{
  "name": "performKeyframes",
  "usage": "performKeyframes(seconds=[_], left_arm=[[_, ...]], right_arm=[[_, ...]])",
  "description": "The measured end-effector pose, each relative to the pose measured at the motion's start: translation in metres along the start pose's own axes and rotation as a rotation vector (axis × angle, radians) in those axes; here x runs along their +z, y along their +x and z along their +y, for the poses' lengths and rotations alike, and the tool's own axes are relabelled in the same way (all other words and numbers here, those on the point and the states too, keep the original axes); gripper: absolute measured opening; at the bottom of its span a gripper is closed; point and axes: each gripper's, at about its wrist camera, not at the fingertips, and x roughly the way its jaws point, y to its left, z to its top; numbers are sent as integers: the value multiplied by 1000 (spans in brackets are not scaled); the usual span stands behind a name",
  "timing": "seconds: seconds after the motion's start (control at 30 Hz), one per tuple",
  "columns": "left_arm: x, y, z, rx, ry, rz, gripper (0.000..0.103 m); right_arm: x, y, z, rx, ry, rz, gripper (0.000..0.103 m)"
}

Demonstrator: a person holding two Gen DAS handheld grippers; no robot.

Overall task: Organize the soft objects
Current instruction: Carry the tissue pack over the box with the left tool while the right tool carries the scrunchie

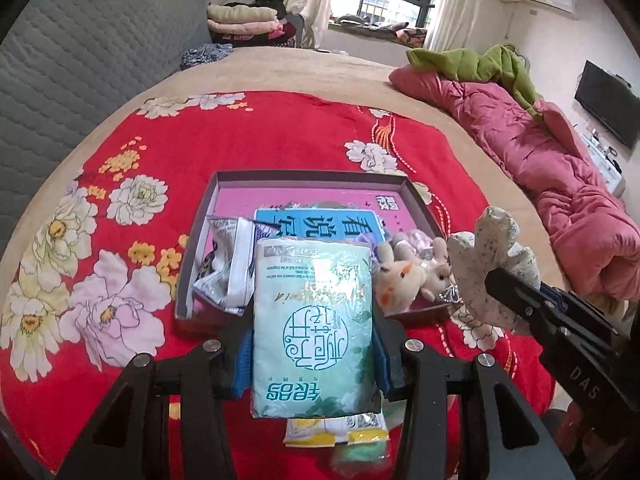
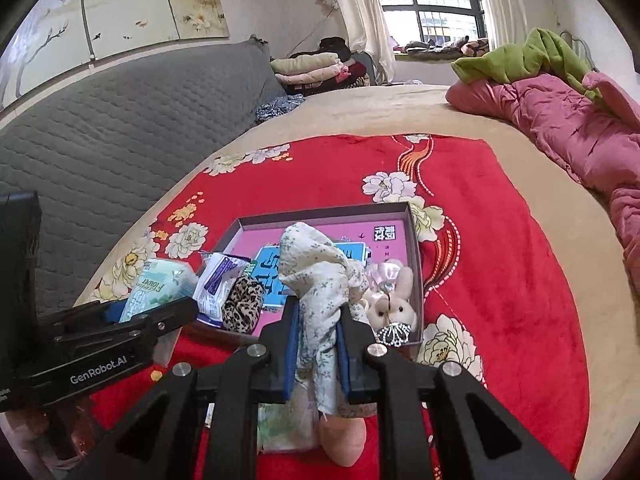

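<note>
Two grippers hover at lower frame over the shallow grey cardboard tray point(image 1: 308, 178) on the red floral blanket point(image 1: 280, 136): the left gripper point(image 1: 313, 344) clamps a pale green tissue pack point(image 1: 314, 324), the right gripper point(image 2: 318, 344) pinches a limp white floral cloth point(image 2: 316, 276). The slick pack could slip; the dangling cloth may snag the beige plush rabbit point(image 2: 394, 304) in the tray.

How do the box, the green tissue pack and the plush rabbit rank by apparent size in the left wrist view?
1. box
2. green tissue pack, enlarged by nearness to the camera, so possibly overrated
3. plush rabbit
</note>
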Motion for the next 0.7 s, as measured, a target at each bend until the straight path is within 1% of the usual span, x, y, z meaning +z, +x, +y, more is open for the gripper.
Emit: performKeyframes(seconds=[0.1,0.2,0.43,0.7], left_arm=[[6,-1,-3,6,10,-16,48],[10,0,-4,-3,6,-21,48],[15,13,-3,-2,-3,-1,48],[18,22,-4,-2,-3,10,48]], right_arm=[[3,0,1,-13,-15,-11,17],[6,-1,2,-24,-25,-26,17],[12,3,-1,-52,-40,-38,17],[16,9,-7,-55,-23,-40,17]])
